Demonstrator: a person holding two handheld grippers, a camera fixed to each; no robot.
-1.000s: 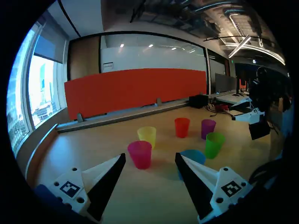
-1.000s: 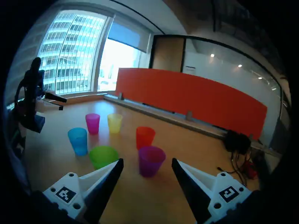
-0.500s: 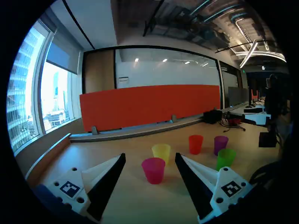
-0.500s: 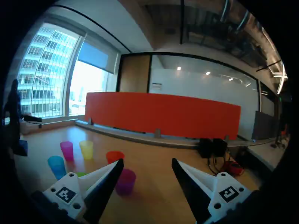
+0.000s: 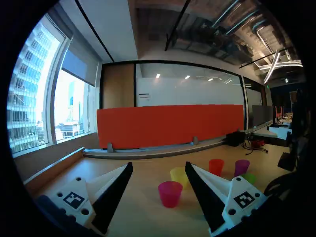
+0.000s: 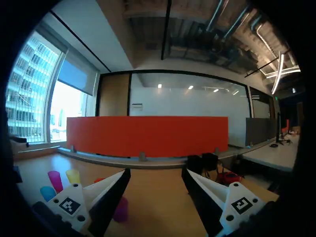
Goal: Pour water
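Several coloured plastic cups stand on the wooden table (image 5: 146, 213). In the left gripper view a pink cup (image 5: 170, 194) sits between my fingers' line, with a yellow cup (image 5: 179, 176), an orange cup (image 5: 216, 167), a purple cup (image 5: 241, 167) and a green cup (image 5: 249, 177) beyond. My left gripper (image 5: 158, 177) is open, above and short of the pink cup. In the right gripper view my right gripper (image 6: 155, 182) is open and holds nothing; a pink cup (image 6: 55, 181), a yellow cup (image 6: 72, 176), a blue cup (image 6: 47, 193) and a purple cup (image 6: 121, 209) lie low at the left.
An orange partition (image 5: 170, 124) runs along the table's far edge. Large windows (image 5: 27, 106) stand to the left. Black cables and a red item (image 6: 221, 173) lie at the far right of the table. Another desk (image 6: 272, 154) is at the right.
Both grippers have tilted upward and drawn level: the cups have slid down in both views, and the ceiling now takes much more of each. Both grippers stayed open.
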